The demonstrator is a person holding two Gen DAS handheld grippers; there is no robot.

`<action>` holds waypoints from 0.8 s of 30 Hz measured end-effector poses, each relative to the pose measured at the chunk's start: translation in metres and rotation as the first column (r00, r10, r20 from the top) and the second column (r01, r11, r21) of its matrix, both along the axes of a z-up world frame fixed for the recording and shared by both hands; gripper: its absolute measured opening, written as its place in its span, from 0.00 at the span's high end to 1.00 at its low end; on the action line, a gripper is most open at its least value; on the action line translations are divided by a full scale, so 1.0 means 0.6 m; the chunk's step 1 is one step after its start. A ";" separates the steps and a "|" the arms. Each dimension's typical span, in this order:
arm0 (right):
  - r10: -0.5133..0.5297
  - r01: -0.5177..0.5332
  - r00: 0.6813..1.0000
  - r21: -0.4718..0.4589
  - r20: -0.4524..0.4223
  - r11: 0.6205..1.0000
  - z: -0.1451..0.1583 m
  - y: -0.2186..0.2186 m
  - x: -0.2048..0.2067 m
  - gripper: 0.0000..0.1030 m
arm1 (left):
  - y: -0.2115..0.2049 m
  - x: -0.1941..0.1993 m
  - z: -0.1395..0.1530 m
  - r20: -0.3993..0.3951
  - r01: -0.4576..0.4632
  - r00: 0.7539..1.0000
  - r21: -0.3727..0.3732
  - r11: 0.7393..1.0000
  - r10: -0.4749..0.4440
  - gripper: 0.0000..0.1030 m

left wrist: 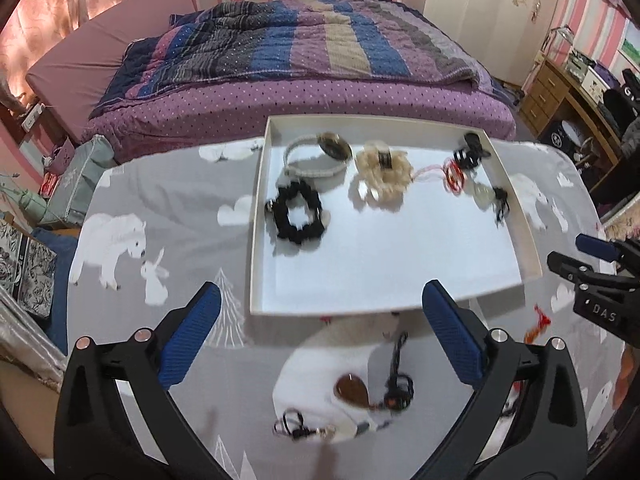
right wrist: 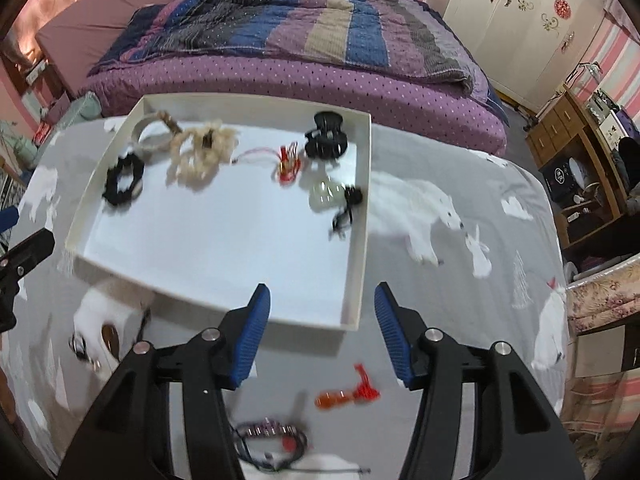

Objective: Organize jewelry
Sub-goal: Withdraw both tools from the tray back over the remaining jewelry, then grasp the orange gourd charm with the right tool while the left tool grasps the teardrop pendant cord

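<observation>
The left tongs [left wrist: 320, 312] stand spread as wide as they go, nothing between the blue pads [left wrist: 191, 332], touching nothing. The right tongs [right wrist: 322, 332] are about half open and likewise empty, hanging above the bench [right wrist: 500, 280] with its grey polar-bear cloth. Ahead of both tongs lies the white tray [left wrist: 256, 216], its near edge just past the fingertips. In it, at the far end from the tongs, are a black scrunchie [left wrist: 298, 210], a pale band [left wrist: 316, 156], a cream scrunchie [left wrist: 382, 174], a red charm [left wrist: 454, 174], a black claw clip [right wrist: 325, 136] and a clear pendant [right wrist: 326, 194] on a black cord. The near half of the tray is bare. The left view alone shows, between its tongs and nearer than the tray, a brown teardrop pendant [left wrist: 354, 390] on a black cord, with a small black loop [left wrist: 290, 424] beside it; the right tongs also show at its right edge. The right view alone shows, below its own tongs, an orange charm [right wrist: 346, 392] with a red tassel and a dark beaded bracelet [right wrist: 268, 436], both loose on the cloth and blurred.
</observation>
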State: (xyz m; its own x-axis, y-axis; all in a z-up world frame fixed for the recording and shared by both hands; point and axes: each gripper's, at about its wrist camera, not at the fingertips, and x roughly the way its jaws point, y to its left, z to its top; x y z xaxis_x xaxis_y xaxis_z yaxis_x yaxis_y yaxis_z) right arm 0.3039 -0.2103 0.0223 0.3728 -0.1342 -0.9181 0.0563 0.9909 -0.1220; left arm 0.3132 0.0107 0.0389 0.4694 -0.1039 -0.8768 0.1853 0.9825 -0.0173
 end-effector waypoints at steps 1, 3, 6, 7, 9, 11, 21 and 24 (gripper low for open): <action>0.002 -0.002 1.000 -0.001 0.000 1.000 0.002 -0.002 -0.010 0.47 | -0.003 -0.010 -0.002 -0.008 0.010 1.000 0.000 1.000 -0.010 0.03; -0.001 0.001 1.000 0.009 -0.003 1.000 0.004 -0.006 -0.027 0.47 | -0.006 -0.024 -0.006 -0.018 0.019 1.000 -0.003 1.000 -0.019 0.03; 0.003 -0.003 1.000 0.023 -0.009 1.000 0.006 -0.009 -0.047 0.46 | -0.012 -0.045 -0.008 -0.028 0.022 0.999 -0.020 1.000 -0.022 0.03; 0.007 -0.007 1.000 0.025 -0.009 1.000 0.006 -0.008 -0.052 0.46 | -0.016 -0.053 -0.010 -0.027 0.027 0.999 -0.024 0.999 -0.028 0.03; 0.013 -0.013 1.000 0.024 -0.001 1.000 0.005 -0.007 -0.070 0.46 | -0.019 -0.065 -0.012 -0.026 0.036 0.999 -0.024 0.999 -0.036 0.03; 0.012 -0.012 1.000 0.026 0.009 1.000 0.004 -0.010 -0.087 0.46 | -0.021 -0.079 -0.019 -0.029 0.039 0.999 -0.031 0.999 -0.039 0.03; -0.040 0.041 0.999 0.065 -0.017 0.997 -0.040 -0.040 -0.128 0.46 | -0.041 -0.131 -0.045 -0.033 0.046 0.998 -0.038 0.998 -0.047 0.03; -0.054 0.056 0.998 0.081 -0.033 0.995 -0.059 -0.049 -0.134 0.46 | -0.050 -0.140 -0.055 -0.031 0.053 0.998 -0.031 0.998 -0.054 0.03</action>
